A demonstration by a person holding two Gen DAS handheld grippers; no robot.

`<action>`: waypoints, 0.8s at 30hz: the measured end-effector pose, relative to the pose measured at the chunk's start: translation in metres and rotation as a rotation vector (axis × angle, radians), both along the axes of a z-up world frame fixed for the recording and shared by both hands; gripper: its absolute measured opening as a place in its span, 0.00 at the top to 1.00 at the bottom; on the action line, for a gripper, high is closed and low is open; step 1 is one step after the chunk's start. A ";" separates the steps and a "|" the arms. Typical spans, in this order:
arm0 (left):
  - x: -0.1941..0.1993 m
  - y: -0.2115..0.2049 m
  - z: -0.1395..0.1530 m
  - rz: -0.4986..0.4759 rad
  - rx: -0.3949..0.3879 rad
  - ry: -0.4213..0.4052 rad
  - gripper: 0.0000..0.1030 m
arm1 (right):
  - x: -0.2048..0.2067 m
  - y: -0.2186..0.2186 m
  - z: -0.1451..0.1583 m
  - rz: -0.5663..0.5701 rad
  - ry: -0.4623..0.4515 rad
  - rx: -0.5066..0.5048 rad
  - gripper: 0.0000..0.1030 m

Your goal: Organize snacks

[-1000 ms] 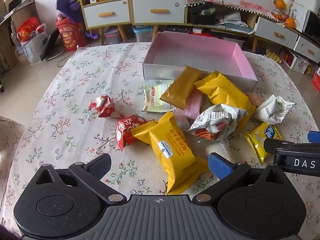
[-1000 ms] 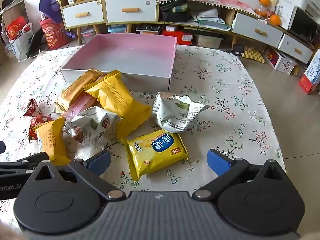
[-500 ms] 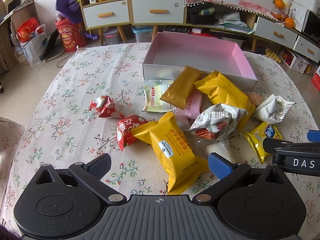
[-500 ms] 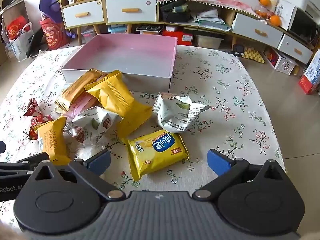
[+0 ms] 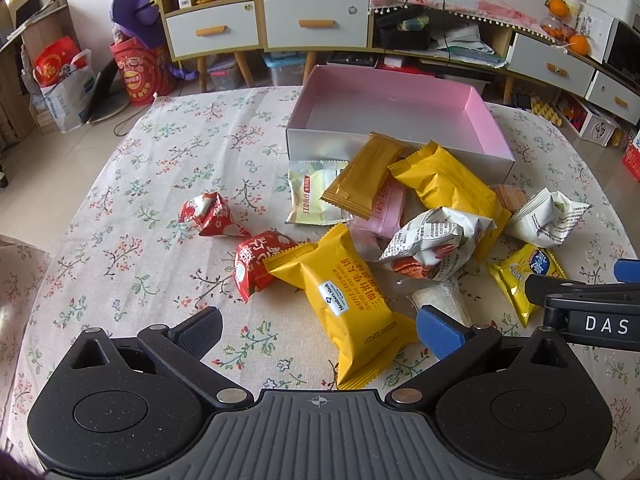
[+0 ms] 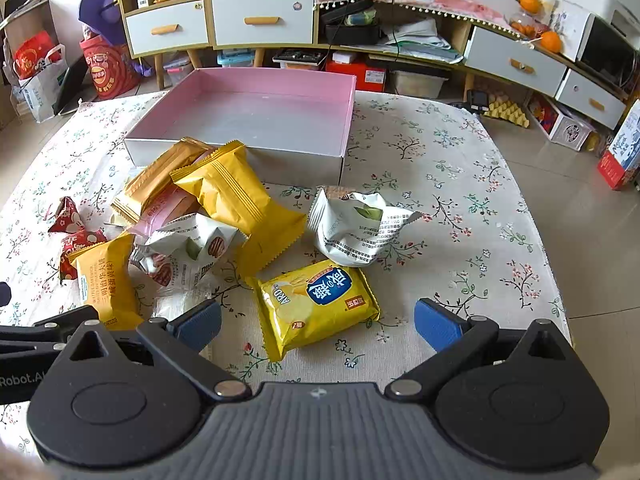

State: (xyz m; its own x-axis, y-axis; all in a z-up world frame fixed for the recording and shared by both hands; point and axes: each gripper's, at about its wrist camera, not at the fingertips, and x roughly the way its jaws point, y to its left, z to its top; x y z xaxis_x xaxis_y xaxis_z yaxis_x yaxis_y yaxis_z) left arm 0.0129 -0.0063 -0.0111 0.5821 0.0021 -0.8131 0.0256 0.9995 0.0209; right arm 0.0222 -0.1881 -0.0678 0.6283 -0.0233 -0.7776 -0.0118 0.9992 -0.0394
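An empty pink box [image 5: 396,108] [image 6: 256,116] sits at the far side of the floral tablecloth. Several snack packs lie heaped in front of it. My left gripper [image 5: 320,330] is open, low over the table, with a yellow waffle sandwich pack [image 5: 348,300] lying between its fingers. My right gripper [image 6: 318,320] is open, with a yellow crisps pack with a blue label [image 6: 316,304] lying between its fingers. A white crumpled pack [image 6: 356,228] lies just beyond it. Two red packs [image 5: 208,216] lie to the left of the heap.
The right gripper's body [image 5: 588,312] shows at the right edge of the left wrist view. Cabinets with drawers [image 5: 264,24] stand beyond the table. The table's right edge [image 6: 556,264] drops to the floor.
Nothing has visibly moved apart from a very slight shift of both views.
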 end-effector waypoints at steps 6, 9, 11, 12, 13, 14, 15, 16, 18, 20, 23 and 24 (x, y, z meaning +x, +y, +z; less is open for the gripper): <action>-0.001 0.001 0.000 -0.004 -0.002 0.001 0.00 | 0.000 0.000 0.000 0.000 0.000 0.000 0.00; -0.001 0.001 0.001 -0.004 -0.002 0.001 0.00 | 0.000 0.001 0.000 0.000 0.001 -0.001 0.00; -0.001 0.001 0.001 -0.004 -0.003 0.002 0.00 | 0.000 0.001 0.000 0.002 0.002 -0.001 0.00; -0.001 0.001 0.001 -0.005 -0.003 0.002 0.00 | 0.000 0.001 0.000 0.002 0.003 -0.001 0.00; -0.001 0.001 0.001 -0.006 -0.003 0.002 0.00 | 0.000 0.001 0.000 0.002 0.003 -0.001 0.00; -0.001 0.001 0.001 -0.006 -0.003 0.002 0.00 | 0.000 0.001 0.000 0.002 0.003 -0.001 0.00; -0.001 0.001 0.001 -0.007 -0.003 0.002 0.00 | 0.000 0.001 0.000 0.002 0.003 -0.001 0.00; -0.002 0.001 0.001 -0.007 -0.003 0.002 0.00 | 0.000 0.002 0.000 0.003 0.004 -0.001 0.00; -0.001 0.001 0.001 -0.006 -0.003 0.002 0.00 | 0.000 0.001 -0.001 0.002 0.003 -0.001 0.00; -0.001 0.001 0.001 -0.006 -0.004 0.002 0.00 | 0.000 0.001 -0.001 0.002 0.004 -0.001 0.00; -0.001 0.001 0.001 -0.007 -0.002 0.002 0.00 | 0.000 0.001 -0.001 0.002 0.004 -0.001 0.00; -0.001 0.001 0.001 -0.007 -0.003 0.002 0.00 | 0.000 0.001 -0.002 0.002 0.004 -0.001 0.00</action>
State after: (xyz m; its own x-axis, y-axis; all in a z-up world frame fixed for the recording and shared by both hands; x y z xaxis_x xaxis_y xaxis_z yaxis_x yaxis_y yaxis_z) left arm 0.0116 -0.0052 -0.0099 0.5804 -0.0043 -0.8143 0.0329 0.9993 0.0182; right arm 0.0221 -0.1867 -0.0693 0.6249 -0.0229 -0.7803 -0.0136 0.9991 -0.0402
